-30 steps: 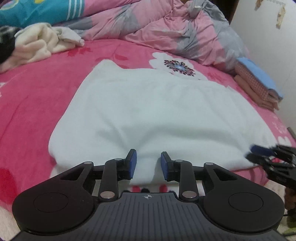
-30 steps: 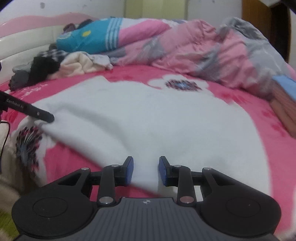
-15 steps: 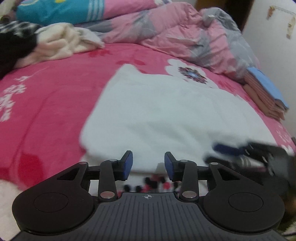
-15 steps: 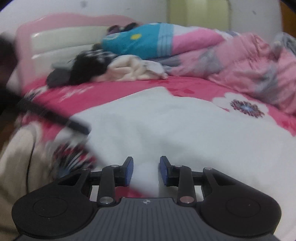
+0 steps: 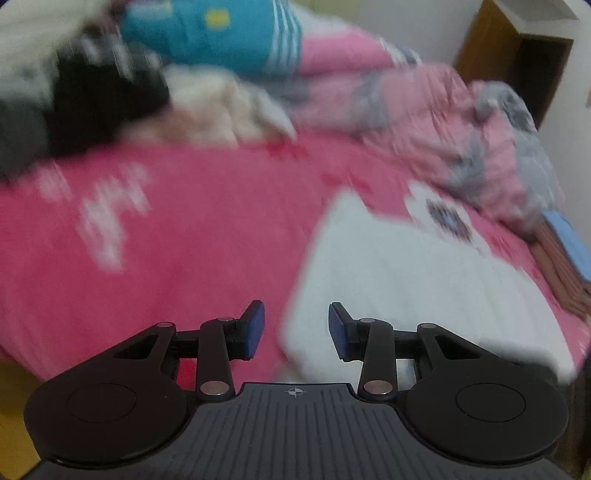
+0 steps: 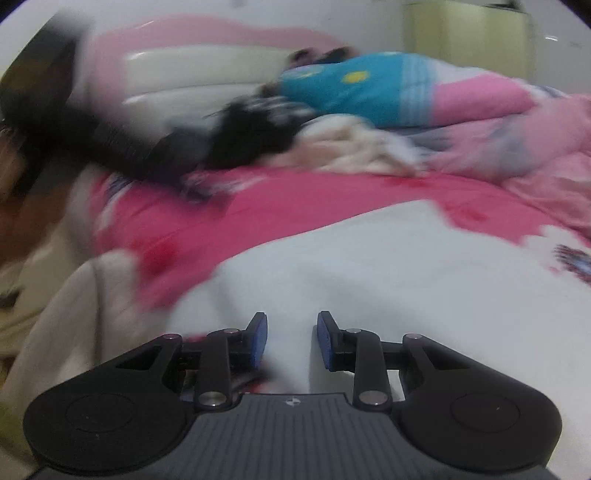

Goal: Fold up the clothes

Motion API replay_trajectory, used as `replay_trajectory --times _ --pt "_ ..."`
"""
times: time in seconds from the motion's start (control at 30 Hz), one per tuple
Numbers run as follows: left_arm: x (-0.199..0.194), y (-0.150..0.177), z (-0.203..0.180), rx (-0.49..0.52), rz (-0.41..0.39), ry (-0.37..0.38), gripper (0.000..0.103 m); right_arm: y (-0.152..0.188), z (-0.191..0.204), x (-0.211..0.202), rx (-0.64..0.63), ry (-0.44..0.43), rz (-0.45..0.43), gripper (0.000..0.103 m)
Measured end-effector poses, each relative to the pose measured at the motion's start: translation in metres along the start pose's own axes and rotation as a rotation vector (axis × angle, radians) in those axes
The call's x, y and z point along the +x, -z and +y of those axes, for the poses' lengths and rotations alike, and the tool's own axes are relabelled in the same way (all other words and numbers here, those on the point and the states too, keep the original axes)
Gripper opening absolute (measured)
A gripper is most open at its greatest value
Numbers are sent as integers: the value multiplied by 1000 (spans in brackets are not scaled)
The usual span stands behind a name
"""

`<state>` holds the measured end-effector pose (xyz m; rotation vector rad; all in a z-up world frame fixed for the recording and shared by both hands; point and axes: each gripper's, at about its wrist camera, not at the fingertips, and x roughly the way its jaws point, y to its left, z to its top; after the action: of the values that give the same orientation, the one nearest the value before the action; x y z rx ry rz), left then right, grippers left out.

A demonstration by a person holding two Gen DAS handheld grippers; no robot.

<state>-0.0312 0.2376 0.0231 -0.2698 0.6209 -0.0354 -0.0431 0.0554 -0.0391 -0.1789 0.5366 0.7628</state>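
Observation:
A white garment lies spread flat on the pink bedspread. Its near left corner sits just ahead of my left gripper, which is open with nothing between its blue pads. In the right wrist view the same white garment fills the near right, and my right gripper hovers open over its near edge, holding nothing. Both views are blurred by motion. A pile of unfolded clothes, black and cream, lies at the far left of the bed.
A crumpled pink and grey quilt and a blue pillow fill the back of the bed. Folded clothes are stacked at the right edge. A pink and white headboard stands behind. A cream blanket hangs off the near left edge.
Both grippers have swung to the left: the white garment has slid rightwards in both views and the clothes pile has come closer to centre. Both stayed open.

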Motion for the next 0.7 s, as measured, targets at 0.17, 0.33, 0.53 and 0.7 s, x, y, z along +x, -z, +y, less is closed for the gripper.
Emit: replay_trajectory --times 0.17,0.33,0.53,0.7 --pt "-41 -57 11 132 -173 -193 39 -13 20 1 -142 -9 -34 31" --pt "-50 -59 2 200 -207 -215 53 -32 -26 45 63 51 -15 32" --pt "20 -19 -23 119 -7 -41 53 -17 27 34 -59 -165 -14 31" --pt "55 -2 -61 136 30 131 53 -3 -17 -25 74 -66 -4 31"
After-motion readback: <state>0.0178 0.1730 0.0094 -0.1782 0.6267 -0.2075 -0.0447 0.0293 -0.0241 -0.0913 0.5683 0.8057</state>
